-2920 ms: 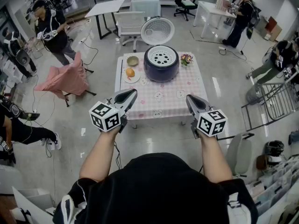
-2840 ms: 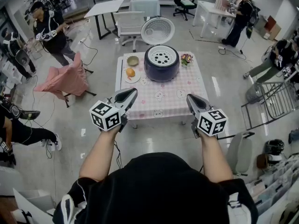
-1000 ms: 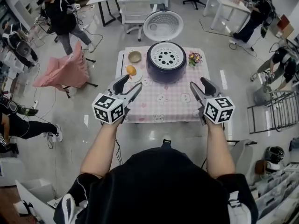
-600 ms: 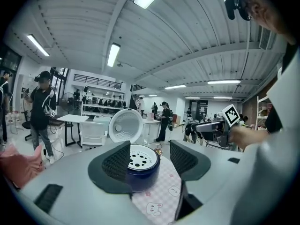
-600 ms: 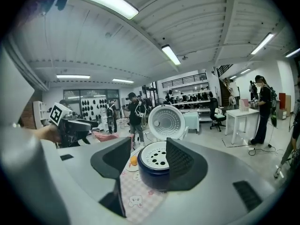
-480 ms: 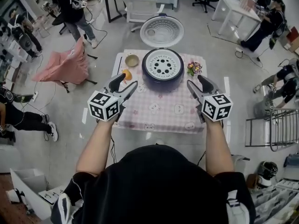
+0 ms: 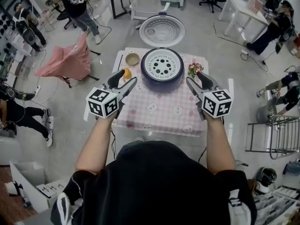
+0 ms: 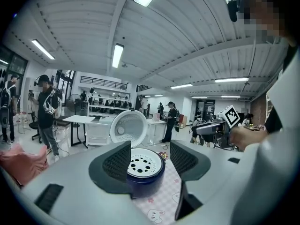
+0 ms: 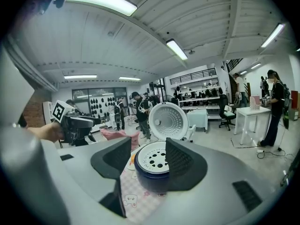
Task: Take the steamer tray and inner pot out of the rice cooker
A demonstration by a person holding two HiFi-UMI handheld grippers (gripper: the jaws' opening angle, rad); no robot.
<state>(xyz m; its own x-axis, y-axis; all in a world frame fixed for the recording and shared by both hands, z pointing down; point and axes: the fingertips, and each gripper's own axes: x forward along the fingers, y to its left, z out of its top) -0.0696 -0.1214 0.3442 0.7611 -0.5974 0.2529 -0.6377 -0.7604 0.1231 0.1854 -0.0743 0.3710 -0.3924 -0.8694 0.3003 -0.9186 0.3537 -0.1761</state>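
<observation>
I hold my left gripper (image 7: 123, 80) and right gripper (image 7: 197, 78) spread and empty, flanking the rice cooker (image 7: 161, 78) at the table's (image 7: 159, 114) far middle, likely to lift from both sides. The steamer tray (image 7: 162, 65) sits exposed under the open lid (image 7: 162, 31), hiding the inner pot.

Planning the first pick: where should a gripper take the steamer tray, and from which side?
Probably its white outer rim, from above, at the left or right edge. The steamer tray sits flat in the rice cooker, and the open lid stands behind the far edge.
</observation>
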